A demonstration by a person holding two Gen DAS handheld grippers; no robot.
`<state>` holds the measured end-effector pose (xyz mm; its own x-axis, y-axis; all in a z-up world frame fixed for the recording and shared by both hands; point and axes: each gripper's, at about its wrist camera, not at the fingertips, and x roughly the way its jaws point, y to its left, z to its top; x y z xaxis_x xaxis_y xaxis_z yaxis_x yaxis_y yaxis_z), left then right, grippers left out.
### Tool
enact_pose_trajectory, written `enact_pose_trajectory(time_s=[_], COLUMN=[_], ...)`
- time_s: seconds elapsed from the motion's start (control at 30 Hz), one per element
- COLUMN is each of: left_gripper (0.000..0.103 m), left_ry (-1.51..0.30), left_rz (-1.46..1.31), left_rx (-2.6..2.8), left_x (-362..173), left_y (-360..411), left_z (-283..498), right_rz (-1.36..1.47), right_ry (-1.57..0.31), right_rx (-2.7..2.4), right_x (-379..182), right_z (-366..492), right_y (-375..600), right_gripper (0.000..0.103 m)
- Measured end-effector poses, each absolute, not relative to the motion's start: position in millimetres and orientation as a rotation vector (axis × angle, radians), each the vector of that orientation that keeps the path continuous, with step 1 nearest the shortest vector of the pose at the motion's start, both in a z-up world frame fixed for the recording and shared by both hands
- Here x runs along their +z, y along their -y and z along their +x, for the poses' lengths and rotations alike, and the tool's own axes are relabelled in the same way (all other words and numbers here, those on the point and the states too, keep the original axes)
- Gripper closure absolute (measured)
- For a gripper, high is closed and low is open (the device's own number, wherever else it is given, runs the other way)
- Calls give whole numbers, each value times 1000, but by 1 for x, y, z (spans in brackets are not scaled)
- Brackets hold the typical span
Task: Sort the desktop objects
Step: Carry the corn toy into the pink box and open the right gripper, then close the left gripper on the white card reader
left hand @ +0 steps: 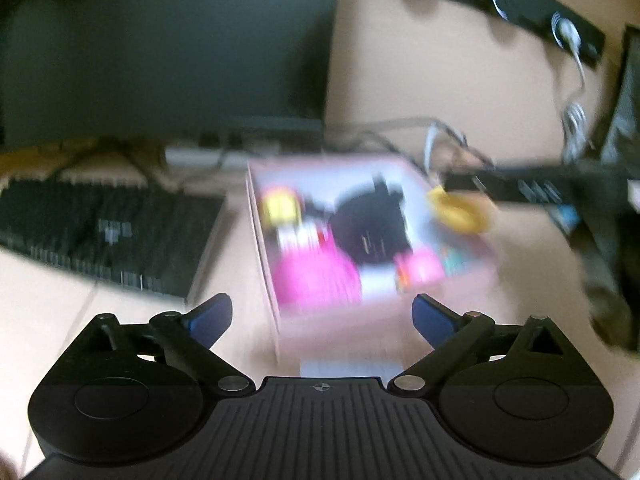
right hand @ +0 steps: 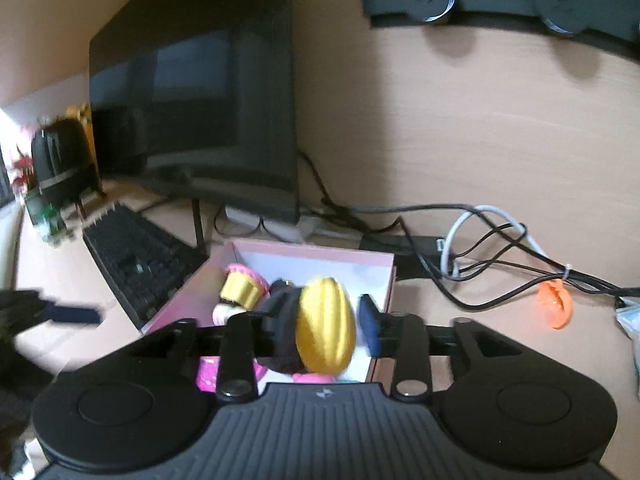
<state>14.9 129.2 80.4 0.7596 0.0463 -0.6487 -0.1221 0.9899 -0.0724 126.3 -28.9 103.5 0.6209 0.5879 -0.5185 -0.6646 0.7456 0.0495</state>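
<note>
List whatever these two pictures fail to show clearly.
- Left wrist view: contents of the pink cardboard box are smeared by motion blur.
- Right wrist view: the yellow oval object hides the right claw's left pad, so contact is uncertain.
- Right wrist view: the box's near wall is hidden behind the claw.

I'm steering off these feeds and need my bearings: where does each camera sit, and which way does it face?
Left wrist: on the left gripper, looking forward and down at the pink box, keyboard beside it; its own fingers spread wide.
Right wrist: on the right gripper, above the box's near edge, facing the monitor; a yellow toy between its fingers.
Both show the box, keyboard and monitor.
</note>
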Motion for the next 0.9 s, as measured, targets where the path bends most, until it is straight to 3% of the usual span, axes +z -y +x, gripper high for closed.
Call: enact_pose_trajectory(time_s=[0.23, 0.4, 0.53, 0.7, 0.9], left_gripper=[2, 2, 1, 1, 1], left_ry=[-868, -853, -847, -827, -809], left_rz=[-154, -139, -103, -67, -115], left_rx=[102, 105, 108, 176, 190], left_x=[42, 34, 31, 18, 12], left_y=[-115, -95, -80, -79, -85], left_z=[-9, -9, -9, 6, 23], right_rz=[-248, -242, -267, -276, -269], right_ry=[-536, -577, -569, -583, -611], right_rx=[821, 823, 855, 867, 841], right_x=[96, 96, 94, 89, 81], right_z=[93, 66, 45, 32, 18], right_y=[19, 31, 44, 57, 84], right_gripper=[47, 44, 33, 33, 24])
